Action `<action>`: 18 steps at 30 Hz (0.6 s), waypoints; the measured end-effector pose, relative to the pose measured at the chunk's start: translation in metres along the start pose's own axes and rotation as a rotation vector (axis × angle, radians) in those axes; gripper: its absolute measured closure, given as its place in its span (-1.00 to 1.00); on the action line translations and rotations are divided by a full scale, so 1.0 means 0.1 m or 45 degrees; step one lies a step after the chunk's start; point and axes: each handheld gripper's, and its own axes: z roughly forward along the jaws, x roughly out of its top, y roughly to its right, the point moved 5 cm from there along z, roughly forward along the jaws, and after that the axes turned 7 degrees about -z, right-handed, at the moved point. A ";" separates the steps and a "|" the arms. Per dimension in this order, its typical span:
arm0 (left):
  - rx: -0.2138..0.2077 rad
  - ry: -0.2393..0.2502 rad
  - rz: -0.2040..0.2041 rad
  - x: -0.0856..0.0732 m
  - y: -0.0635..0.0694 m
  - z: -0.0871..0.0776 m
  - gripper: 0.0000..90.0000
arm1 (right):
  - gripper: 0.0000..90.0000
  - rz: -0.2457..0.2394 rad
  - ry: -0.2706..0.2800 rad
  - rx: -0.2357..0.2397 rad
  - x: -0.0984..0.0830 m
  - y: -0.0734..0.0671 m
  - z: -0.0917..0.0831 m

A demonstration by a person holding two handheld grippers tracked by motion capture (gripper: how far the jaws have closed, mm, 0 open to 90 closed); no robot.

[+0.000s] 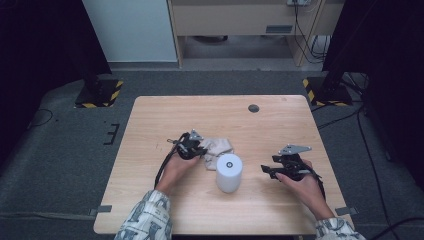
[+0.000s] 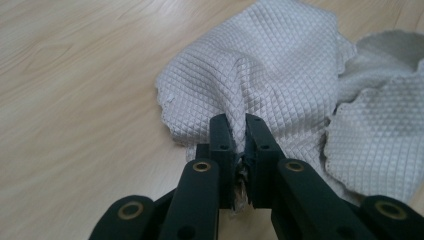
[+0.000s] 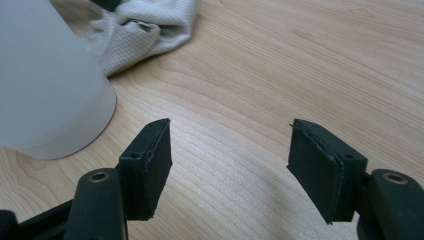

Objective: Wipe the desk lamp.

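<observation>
A crumpled white quilted cloth (image 1: 220, 146) (image 2: 280, 65) lies near the middle of the wooden table (image 1: 225, 115). My left gripper (image 1: 202, 150) (image 2: 239, 122) is shut on a fold at the cloth's near edge, and the fabric bunches up between the pads. Just right of the cloth, a white cylindrical container (image 1: 229, 172) (image 3: 40, 85) stands upright. To the right of the container, my right gripper (image 1: 265, 170) (image 3: 230, 150) hovers low over bare wood. It is open with nothing between its jaws and points toward the container. The cloth (image 3: 145, 25) lies behind that container.
A small dark round hole (image 1: 253, 108) sits near the table's far edge. Two stand bases with yellow-black stripes (image 1: 100, 92) (image 1: 325, 90) rest on the floor beyond the far corners. Cables (image 1: 370, 150) trail across the floor on the right.
</observation>
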 end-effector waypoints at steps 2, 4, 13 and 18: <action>0.028 -0.004 -0.011 -0.11 -0.06 -0.12 0.87 | -0.25 0.001 0.000 0.000 0.00 0.00 0.00; 0.052 -0.021 -0.012 -0.20 -0.13 -0.23 0.88 | -0.25 0.000 -0.005 -0.001 0.01 -0.01 0.00; 0.100 0.071 -0.107 -0.38 -0.31 -0.54 0.37 | -0.26 -0.003 -0.012 -0.010 -0.01 0.00 0.02; 0.061 0.244 -0.133 -0.25 -0.19 -0.75 -0.14 | -0.26 -0.008 -0.029 -0.002 -0.04 0.00 0.04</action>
